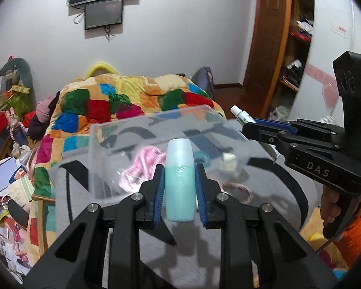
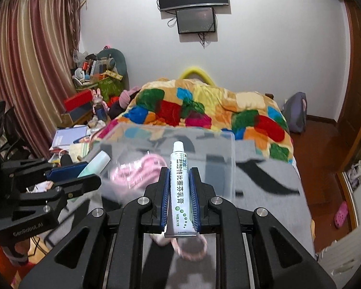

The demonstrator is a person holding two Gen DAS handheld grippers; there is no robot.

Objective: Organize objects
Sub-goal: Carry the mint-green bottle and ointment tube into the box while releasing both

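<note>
My left gripper (image 1: 180, 168) is shut on a pale teal bottle (image 1: 180, 180) with a frosted cap, held upright just in front of a clear plastic box (image 1: 113, 142) on the grey blanket. My right gripper (image 2: 179, 172) is shut on a white ointment tube (image 2: 180, 187) with green print, held near the box's (image 2: 218, 142) front wall. The box holds a pink coiled cord (image 2: 142, 168) and small items. Each gripper shows in the other's view: the right (image 1: 249, 126) at the box's right, the left (image 2: 93, 175) at its left.
A grey blanket with black pattern (image 2: 264, 192) covers the bed's near end, a colourful patchwork quilt (image 2: 204, 106) lies beyond. A pink ring (image 2: 192, 248) lies under my right gripper. Cluttered papers and boxes (image 2: 69, 139) stand left of the bed. Wooden shelves (image 1: 298, 48) stand at the right.
</note>
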